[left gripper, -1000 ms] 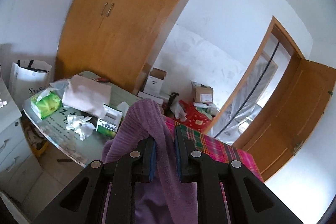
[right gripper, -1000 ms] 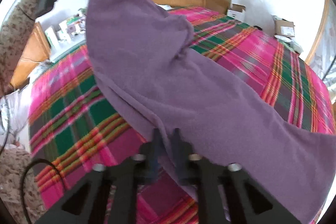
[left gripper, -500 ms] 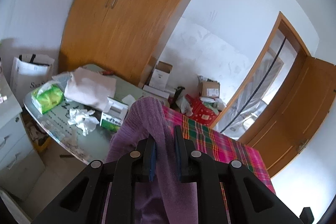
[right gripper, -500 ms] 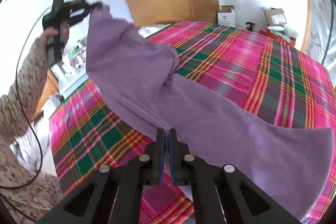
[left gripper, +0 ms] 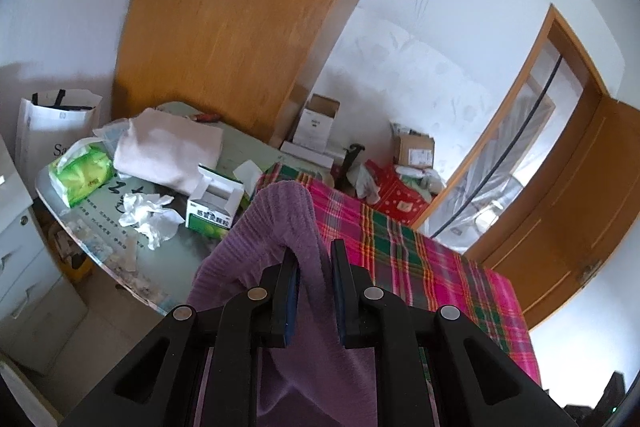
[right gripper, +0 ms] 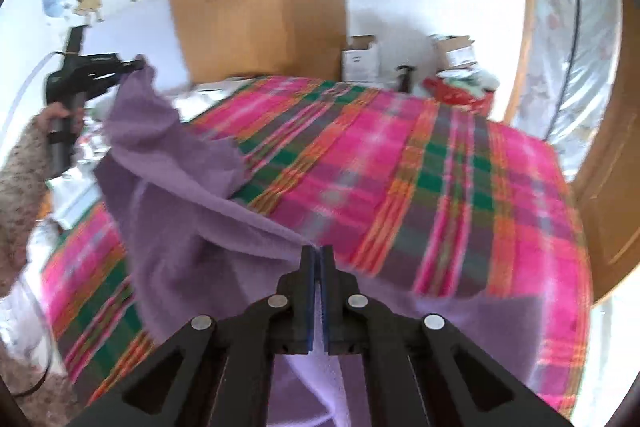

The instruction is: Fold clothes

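A purple towel [right gripper: 172, 187] hangs in the air above the pink and green plaid bed [right gripper: 400, 163]. My right gripper [right gripper: 317, 255] is shut on one edge of it. My left gripper [left gripper: 313, 259] is shut on a bunched corner of the same towel [left gripper: 280, 223], held high. In the right wrist view the left gripper [right gripper: 136, 66] shows at the upper left, in the person's hand, with the cloth stretched between the two grippers. The towel's lower part droops toward the bed.
A cluttered glass table [left gripper: 176, 267] with tissue packs and a folded pink cloth [left gripper: 168, 151] stands left of the bed. A wooden wardrobe [left gripper: 240, 19] is behind it. Cardboard boxes [left gripper: 316, 123] and a red bag [left gripper: 396, 191] sit by the far wall. A wooden door [left gripper: 568, 211] is at the right.
Both grippers have lifted, raising the towel off the bed. The right gripper's jaws have closed tight on the edge. The cloth now hangs between them instead of lying spread.
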Demonstrator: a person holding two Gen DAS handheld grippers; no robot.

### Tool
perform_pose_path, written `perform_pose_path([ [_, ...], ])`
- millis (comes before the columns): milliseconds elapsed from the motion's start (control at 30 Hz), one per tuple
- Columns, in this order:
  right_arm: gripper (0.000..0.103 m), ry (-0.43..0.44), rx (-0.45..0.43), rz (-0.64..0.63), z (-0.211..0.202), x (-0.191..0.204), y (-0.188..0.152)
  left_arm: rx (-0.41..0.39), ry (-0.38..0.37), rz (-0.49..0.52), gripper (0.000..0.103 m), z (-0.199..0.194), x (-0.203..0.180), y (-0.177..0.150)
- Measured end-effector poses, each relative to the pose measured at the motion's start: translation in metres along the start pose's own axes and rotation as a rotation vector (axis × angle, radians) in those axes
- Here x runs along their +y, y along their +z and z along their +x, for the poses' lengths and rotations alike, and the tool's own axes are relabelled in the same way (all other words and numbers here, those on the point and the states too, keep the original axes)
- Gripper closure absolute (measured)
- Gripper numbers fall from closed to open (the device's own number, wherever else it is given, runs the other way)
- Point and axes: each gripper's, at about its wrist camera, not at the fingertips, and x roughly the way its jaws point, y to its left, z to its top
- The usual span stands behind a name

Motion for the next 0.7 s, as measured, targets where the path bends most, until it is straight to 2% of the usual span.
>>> perform_pose_path([
  [367,0.101,-0.205,0.029,-0.019,0.063,-0.038,0.053,0.093,0.023,0.008,0.088,0.072,-0.013,-0.002],
  [700,0.101,-0.349,0.092,-0.046,0.131,-0.074,0.092,0.116,0.065,-0.011,0.088,0.123,-0.012,0.005],
])
